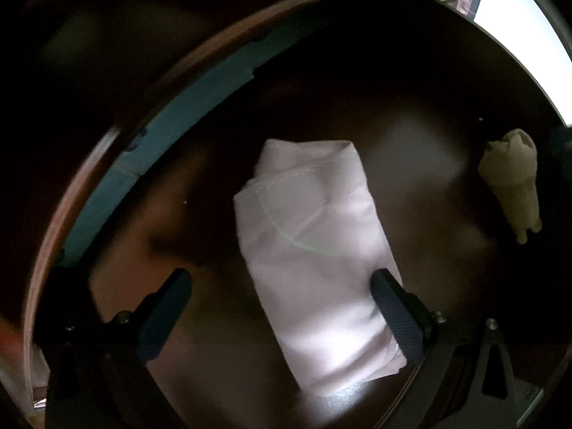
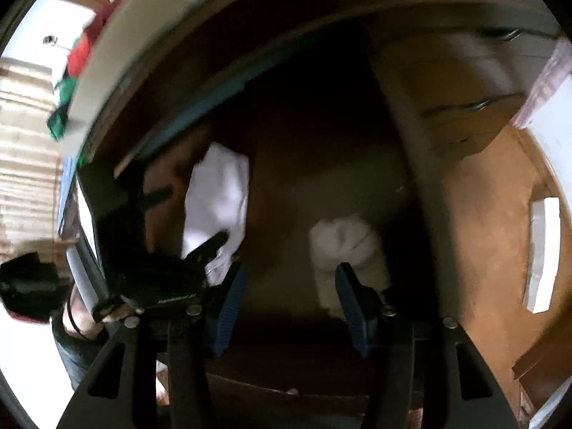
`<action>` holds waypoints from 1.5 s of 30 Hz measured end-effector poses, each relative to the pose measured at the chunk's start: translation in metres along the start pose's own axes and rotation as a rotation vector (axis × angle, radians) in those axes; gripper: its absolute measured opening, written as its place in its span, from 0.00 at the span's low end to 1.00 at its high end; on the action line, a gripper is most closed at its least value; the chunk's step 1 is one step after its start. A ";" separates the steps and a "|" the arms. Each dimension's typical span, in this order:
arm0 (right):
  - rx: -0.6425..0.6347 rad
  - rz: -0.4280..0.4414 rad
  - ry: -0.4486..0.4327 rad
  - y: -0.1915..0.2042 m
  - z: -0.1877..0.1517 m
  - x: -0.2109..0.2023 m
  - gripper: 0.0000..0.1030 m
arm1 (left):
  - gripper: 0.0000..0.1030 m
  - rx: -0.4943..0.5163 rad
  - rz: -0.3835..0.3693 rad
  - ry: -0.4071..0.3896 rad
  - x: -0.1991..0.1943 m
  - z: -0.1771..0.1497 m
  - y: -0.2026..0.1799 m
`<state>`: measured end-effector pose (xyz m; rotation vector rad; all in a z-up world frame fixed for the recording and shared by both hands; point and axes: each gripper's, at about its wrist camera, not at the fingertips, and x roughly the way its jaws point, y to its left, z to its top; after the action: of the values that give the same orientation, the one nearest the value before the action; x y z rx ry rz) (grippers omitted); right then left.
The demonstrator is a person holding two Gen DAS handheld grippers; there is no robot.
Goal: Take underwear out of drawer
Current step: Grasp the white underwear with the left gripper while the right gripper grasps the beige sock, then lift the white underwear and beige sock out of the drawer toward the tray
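Drawer: folded pink underwear under spread left hand-held gripper (tan roll beside); right hand-held gripper spread, empty.

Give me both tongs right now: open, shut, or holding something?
Left tongs: open over the folded pale pink garment in the drawer, not gripping.
Right tongs: open, empty; the beige roll lies beyond.

Folded underwear lies in drawer mid-floor; rolled socks to its right, well apart, nr the side wall.
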<state>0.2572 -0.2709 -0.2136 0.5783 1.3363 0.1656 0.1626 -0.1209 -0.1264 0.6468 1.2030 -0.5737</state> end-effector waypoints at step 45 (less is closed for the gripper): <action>-0.140 -0.068 -0.283 -0.011 -0.057 -0.071 0.16 | 0.27 -0.065 0.044 -0.256 -0.088 -0.043 0.035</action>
<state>0.1835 -0.2941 -0.1640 0.4202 1.0591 0.1157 0.1363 -0.0596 -0.0462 0.5258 0.9620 -0.5598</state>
